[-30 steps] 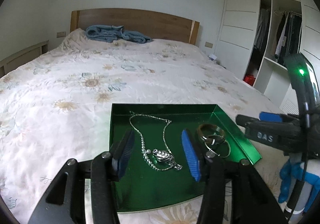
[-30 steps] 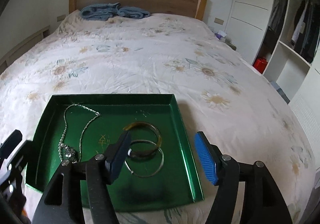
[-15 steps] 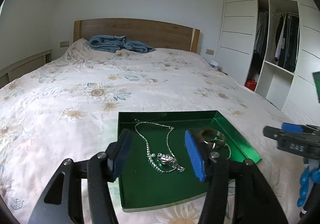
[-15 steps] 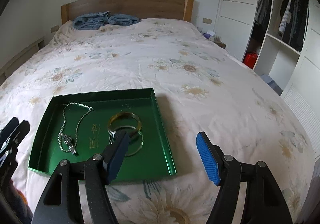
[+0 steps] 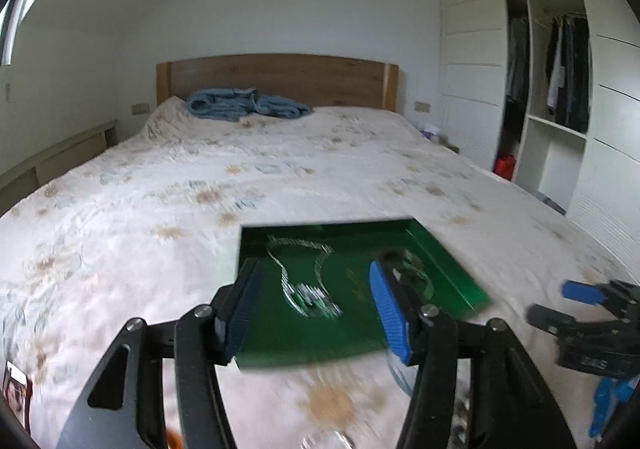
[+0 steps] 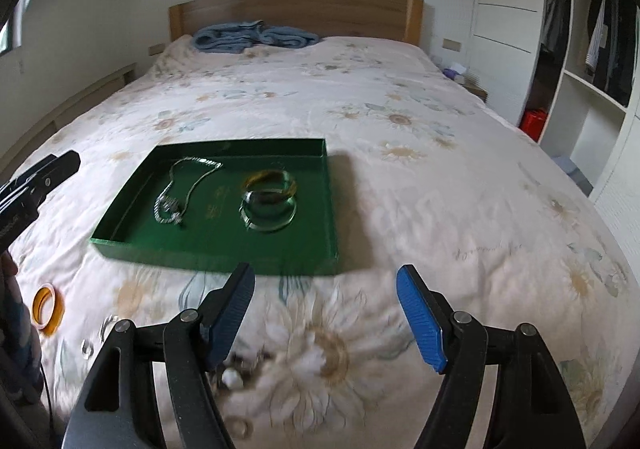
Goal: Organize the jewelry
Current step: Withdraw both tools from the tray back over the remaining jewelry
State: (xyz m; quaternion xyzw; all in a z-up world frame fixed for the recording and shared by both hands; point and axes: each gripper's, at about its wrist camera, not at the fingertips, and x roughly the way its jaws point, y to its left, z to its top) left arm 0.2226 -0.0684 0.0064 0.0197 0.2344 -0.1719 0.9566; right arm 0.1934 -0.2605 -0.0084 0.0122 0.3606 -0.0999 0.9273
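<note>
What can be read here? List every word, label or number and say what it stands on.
"DAS", blurred and first letter unsure: on the body of the right gripper, left wrist view.
Gold print on the floor of the green tray: too blurred to read.
Cursive line printed on the bedspread: too small to read.
Nothing else is legible.

Pale lettering on right gripper (image 5: 576, 303) body, blurred, roughly "DAS". Gold emblem on green tray (image 6: 320, 225) floor, unreadable. Faint script on bedspread (image 6: 486, 251), illegible.
</note>
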